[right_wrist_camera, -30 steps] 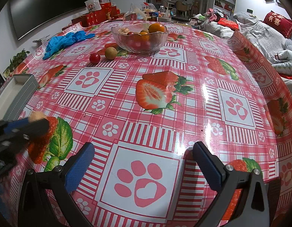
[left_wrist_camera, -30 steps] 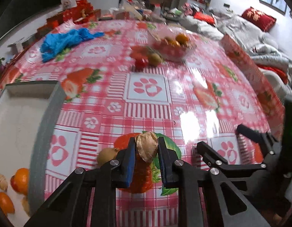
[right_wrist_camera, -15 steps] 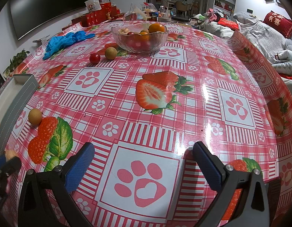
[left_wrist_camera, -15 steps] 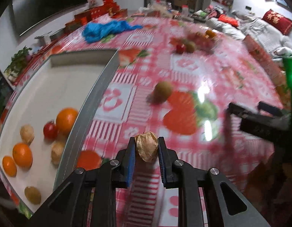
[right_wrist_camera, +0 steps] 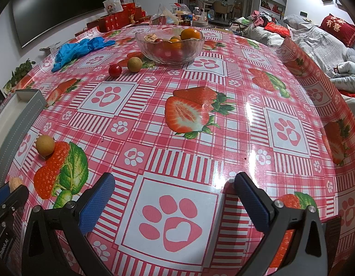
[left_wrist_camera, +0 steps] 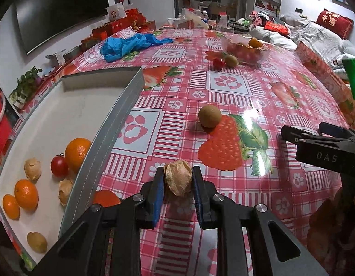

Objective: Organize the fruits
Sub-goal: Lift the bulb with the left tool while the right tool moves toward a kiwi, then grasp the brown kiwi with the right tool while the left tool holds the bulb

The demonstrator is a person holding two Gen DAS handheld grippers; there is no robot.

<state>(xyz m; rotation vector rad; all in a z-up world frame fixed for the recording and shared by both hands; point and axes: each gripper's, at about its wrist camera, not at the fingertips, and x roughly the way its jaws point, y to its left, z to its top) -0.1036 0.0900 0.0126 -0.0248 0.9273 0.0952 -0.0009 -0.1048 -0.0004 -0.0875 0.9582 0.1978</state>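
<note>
I count one papery husk fruit (left_wrist_camera: 178, 176) pinched between my left jaws. Inside the grey tray (left_wrist_camera: 113, 117) lie three oranges (left_wrist_camera: 77, 148), one cherry tomato (left_wrist_camera: 59, 166), one brown round fruit (left_wrist_camera: 37, 242), and at least two more husk fruits (left_wrist_camera: 33, 168), one partly hidden by the tray's wall. Outside the tray, on the surface (right_wrist_camera: 223, 96), sit two brown round fruits (right_wrist_camera: 45, 145) and one cherry tomato (right_wrist_camera: 115, 70). Beyond them stands one glass bowl (right_wrist_camera: 170, 44); I cannot count what is heaped in it. One blue crumpled cloth (right_wrist_camera: 78, 48) lies left of the bowl.
</note>
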